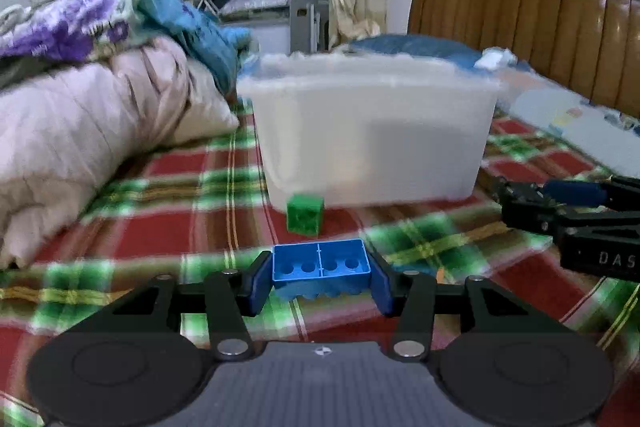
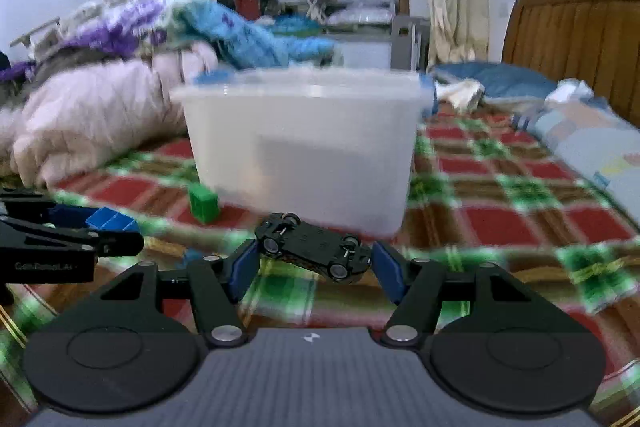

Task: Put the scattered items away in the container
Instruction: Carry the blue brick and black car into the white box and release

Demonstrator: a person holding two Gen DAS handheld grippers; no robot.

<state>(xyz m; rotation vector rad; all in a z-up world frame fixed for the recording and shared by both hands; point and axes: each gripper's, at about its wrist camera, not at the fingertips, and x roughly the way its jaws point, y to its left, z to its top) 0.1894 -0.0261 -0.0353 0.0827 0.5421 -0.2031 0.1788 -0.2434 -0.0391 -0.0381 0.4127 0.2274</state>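
**Both hands loaded, box straight ahead**

Two pickups at once here! The left gripper (image 1: 320,273) has its blue pads pressed on either end of a blue brick (image 1: 320,265), hollow underside facing the camera, studs pointing down. Looks a square, even hold. Over on the other side, the right gripper (image 2: 315,259) is clamped on a little black toy car (image 2: 314,247), belly up, wheels showing, sitting slanted between the pads. That grip looks less tidy: the car is tilted, nose to one pad, tail to the other.

The target, a frosted white plastic box (image 1: 372,139), stands open on the checked bedspread (image 1: 168,187) just beyond both grippers. Its rim sits above where both tools are now, so the job in hand, as I read it, is lift and carry over the near wall.

How to do it well? Raise both loads above the rim before going forward, or the brick clips the wall. Keep the squeeze steady on the car; a slanted hold may pivot. Release only once over the opening. The grippers are near each other, so stagger them.

One green cube (image 1: 305,214) waits on the spread, just beside the box's front wall, for later.
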